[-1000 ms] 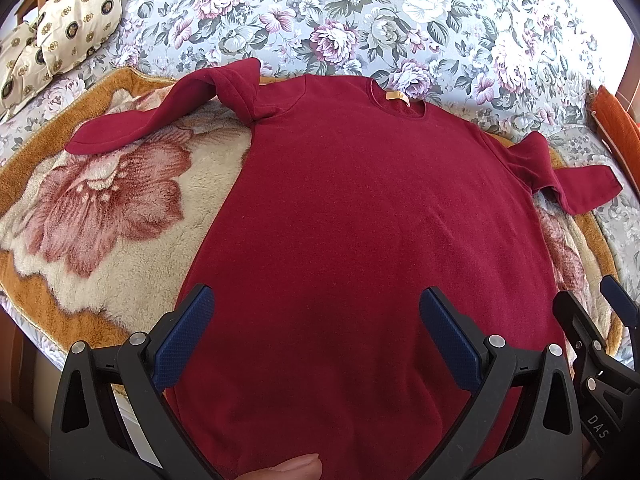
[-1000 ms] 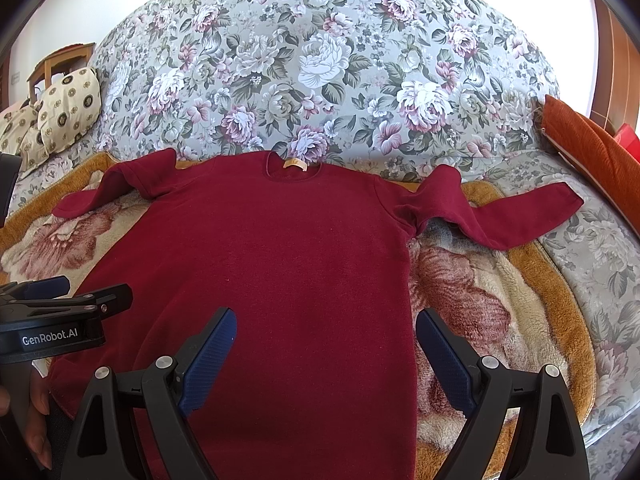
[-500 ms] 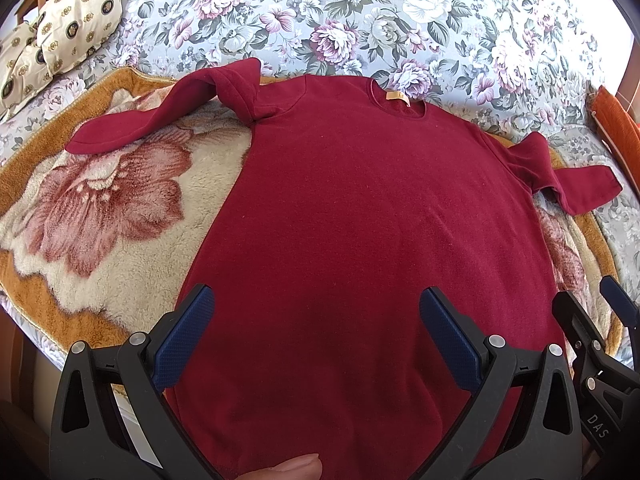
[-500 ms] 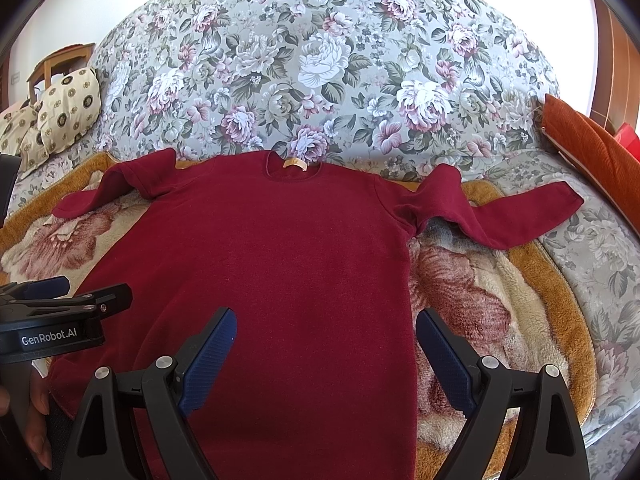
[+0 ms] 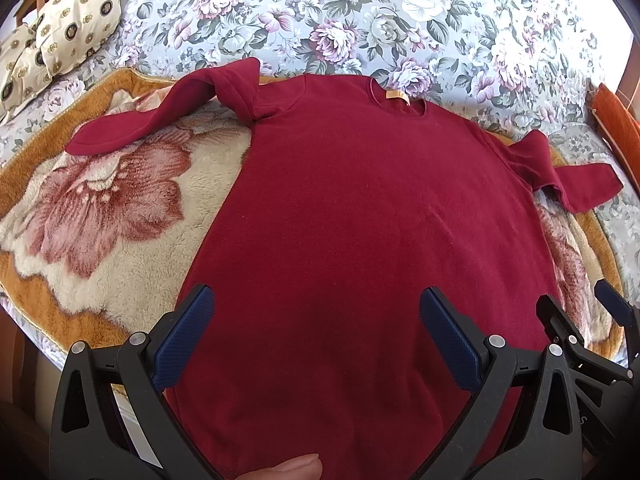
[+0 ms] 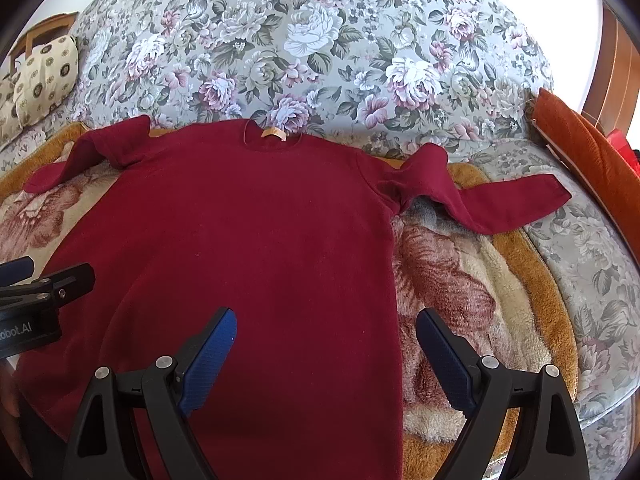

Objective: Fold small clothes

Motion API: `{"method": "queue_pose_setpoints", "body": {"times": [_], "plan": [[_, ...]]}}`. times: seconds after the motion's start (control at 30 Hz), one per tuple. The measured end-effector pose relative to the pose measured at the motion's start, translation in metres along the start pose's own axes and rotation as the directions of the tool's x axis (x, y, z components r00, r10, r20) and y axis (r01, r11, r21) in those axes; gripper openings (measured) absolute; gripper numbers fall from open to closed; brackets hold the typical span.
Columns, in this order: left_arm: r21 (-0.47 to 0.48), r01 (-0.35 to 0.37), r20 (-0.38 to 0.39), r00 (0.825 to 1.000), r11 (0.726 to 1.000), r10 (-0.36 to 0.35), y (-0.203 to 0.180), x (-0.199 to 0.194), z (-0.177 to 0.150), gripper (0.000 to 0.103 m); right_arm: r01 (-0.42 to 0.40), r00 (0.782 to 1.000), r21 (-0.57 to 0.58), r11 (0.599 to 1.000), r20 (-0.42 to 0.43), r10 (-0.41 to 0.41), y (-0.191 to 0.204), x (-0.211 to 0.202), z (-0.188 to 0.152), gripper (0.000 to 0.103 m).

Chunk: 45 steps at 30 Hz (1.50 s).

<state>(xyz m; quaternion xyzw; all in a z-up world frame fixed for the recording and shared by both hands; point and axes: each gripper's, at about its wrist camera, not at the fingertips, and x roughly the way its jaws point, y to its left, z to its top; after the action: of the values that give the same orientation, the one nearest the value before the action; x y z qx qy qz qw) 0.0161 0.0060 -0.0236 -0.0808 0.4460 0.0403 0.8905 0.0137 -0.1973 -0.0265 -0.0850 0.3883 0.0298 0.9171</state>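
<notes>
Bed [image 6: 360, 40] under floral spread, plush flower blanket [image 5: 100, 208] on top. Dark red sweater [image 5: 360, 220] lies flat on the blanket, front down or up I cannot tell, collar far, both sleeves bunched outward. My left tool [image 5: 316, 336] and right tool [image 6: 324, 356] hover over the hem, jaws wide apart, gripping nothing. Folding not yet begun, I judge; next move calls for pinching a sleeve [image 6: 500, 204] and drawing it inward.

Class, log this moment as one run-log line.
left gripper: open, empty | right gripper: open, empty | red sweater: flat, unfolded, sleeves spread | on plush blanket
</notes>
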Motion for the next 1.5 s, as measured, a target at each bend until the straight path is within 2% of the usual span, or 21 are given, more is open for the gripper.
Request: {"method": "queue_pose_setpoints", "body": {"times": [1.5], "plan": [[-0.019,0.006,-0.010,1.000,1.000,-0.006,0.0002,-0.0015,0.0021,0.103,-0.031,0.999,0.007,1.000,-0.018,0.031,0.0027,0.0018,0.0012,0.090]]}}
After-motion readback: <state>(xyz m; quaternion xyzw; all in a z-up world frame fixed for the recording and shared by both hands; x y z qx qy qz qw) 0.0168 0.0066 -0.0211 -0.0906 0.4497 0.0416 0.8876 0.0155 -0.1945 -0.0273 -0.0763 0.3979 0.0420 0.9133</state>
